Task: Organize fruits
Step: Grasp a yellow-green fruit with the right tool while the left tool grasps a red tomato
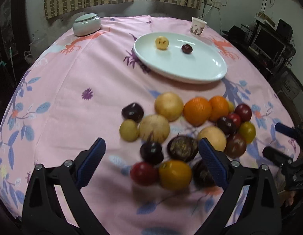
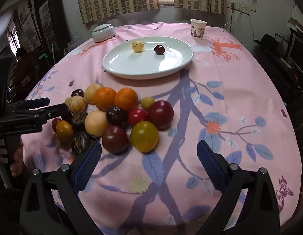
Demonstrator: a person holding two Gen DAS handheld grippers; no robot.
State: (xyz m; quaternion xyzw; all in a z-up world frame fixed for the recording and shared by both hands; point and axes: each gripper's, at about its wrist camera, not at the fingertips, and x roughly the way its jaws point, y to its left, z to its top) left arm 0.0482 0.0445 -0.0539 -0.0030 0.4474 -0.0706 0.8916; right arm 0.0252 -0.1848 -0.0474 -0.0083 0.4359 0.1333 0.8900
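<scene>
Gaping wide and empty, both ribbed-padded tongs, left and right, face round glossy fruits near a smooth oval plate.

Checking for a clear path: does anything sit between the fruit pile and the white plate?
Nothing visible does. Only bare pink tablecloth lies between the fruit pile and the white plate. The plate holds just a yellow fruit and a dark fruit, leaving its near side free.

Glossy ceramic plate on matt printed cloth.
</scene>
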